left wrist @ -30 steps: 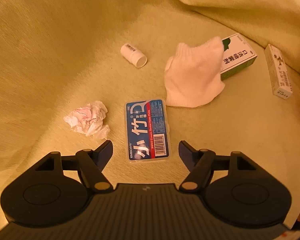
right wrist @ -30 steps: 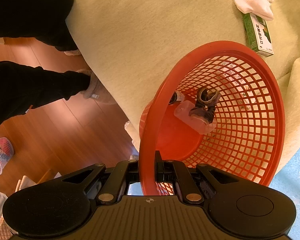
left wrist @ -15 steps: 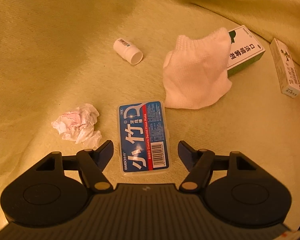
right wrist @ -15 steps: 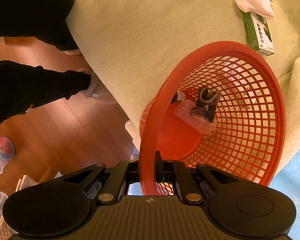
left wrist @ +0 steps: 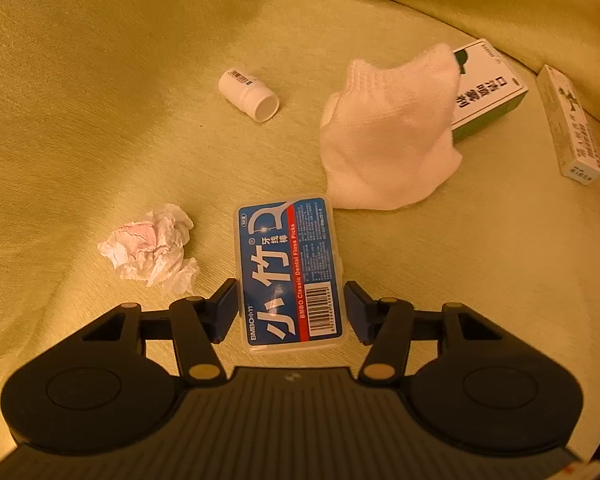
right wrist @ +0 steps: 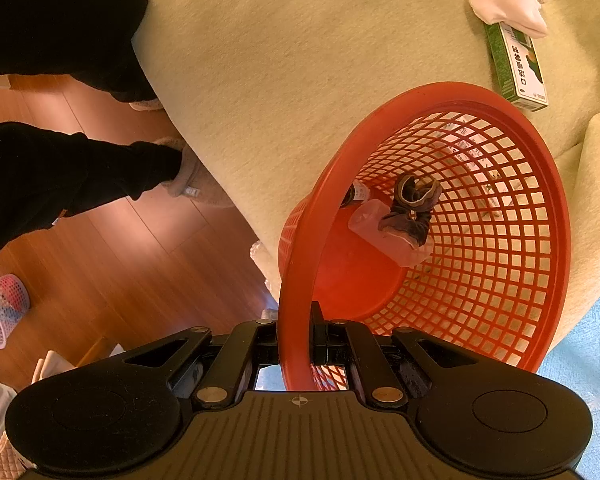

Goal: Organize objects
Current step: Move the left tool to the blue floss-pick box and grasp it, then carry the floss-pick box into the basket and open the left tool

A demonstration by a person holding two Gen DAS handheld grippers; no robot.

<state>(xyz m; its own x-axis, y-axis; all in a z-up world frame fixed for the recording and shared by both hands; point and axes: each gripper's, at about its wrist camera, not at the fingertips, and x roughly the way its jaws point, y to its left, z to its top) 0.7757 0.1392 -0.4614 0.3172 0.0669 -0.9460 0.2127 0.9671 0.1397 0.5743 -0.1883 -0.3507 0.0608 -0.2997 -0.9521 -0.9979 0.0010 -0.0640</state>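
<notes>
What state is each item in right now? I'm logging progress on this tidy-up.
Floss pick box: flat on the cushion, between the fingers of the open left hand-held gripper, not yet clamped.
White bottle: on its side.
Tissue: crumpled.
White sock: draped partly over the green box.
Narrow box: lying flat.
Red basket: rim clamped by the right hand-held gripper, a few items inside.

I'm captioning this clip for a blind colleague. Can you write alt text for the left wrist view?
The open left gripper straddles a blue dental floss pick case lying flat on a yellow-green sofa cover. Around it lie a crumpled tissue, a small white bottle on its side, a white sock draped over a green-and-white box, and a narrow white box.
</notes>
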